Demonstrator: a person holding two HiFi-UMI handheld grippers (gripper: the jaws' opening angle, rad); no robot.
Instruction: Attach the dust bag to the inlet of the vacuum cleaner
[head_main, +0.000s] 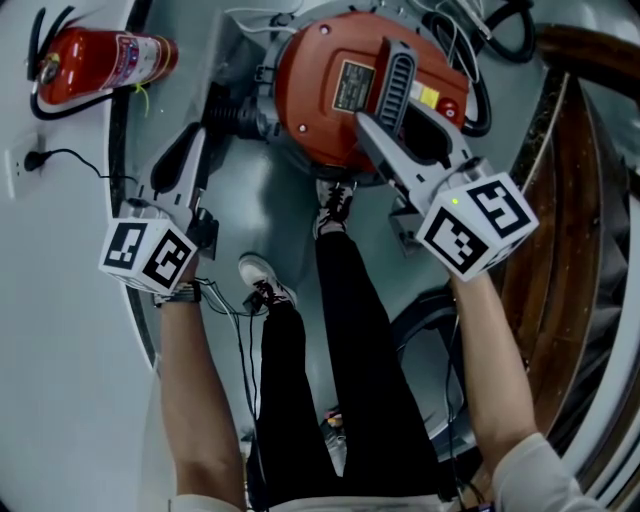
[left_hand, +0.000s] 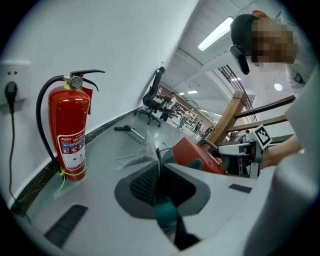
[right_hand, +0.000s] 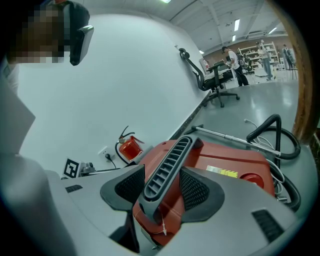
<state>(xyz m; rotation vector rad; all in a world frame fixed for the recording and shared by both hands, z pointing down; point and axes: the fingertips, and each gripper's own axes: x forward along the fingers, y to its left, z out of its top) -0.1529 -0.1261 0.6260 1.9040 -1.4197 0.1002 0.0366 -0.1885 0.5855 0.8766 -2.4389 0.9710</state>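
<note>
On the grey floor (head_main: 250, 200), just ahead of the person's feet, the red vacuum cleaner (head_main: 330, 110) sat with its flat top facing up. The grey ribbed handle (right_hand: 167, 167) ran along that top, its long axis pointing away from the person. The right gripper (right_hand: 162, 182) was closed on the near end of this handle, one textured pad against each side. A black hose (right_hand: 272, 130) lay coiled on the floor beyond the machine's far right side.

In the head view, a black ribbed fitting (head_main: 235, 118) stuck out of the vacuum cleaner's left side, toward the wall. The left gripper (head_main: 190, 150) was just beside it, pointing up and to the right at it.

In the left gripper view, the left gripper's jaws were pressed together on the thin dark edge of the dust bag (left_hand: 146, 147). That edge stood upright between the pads, its long axis running forward along the jaws. The bag's pale, crumpled body showed just past the tips, between the gripper and the red casing. Whether the bag touched the fitting could not be told.

A red fire extinguisher (left_hand: 70, 130) stood upright against the white wall to the left, near a plugged-in wall socket (left_hand: 11, 92).
</note>
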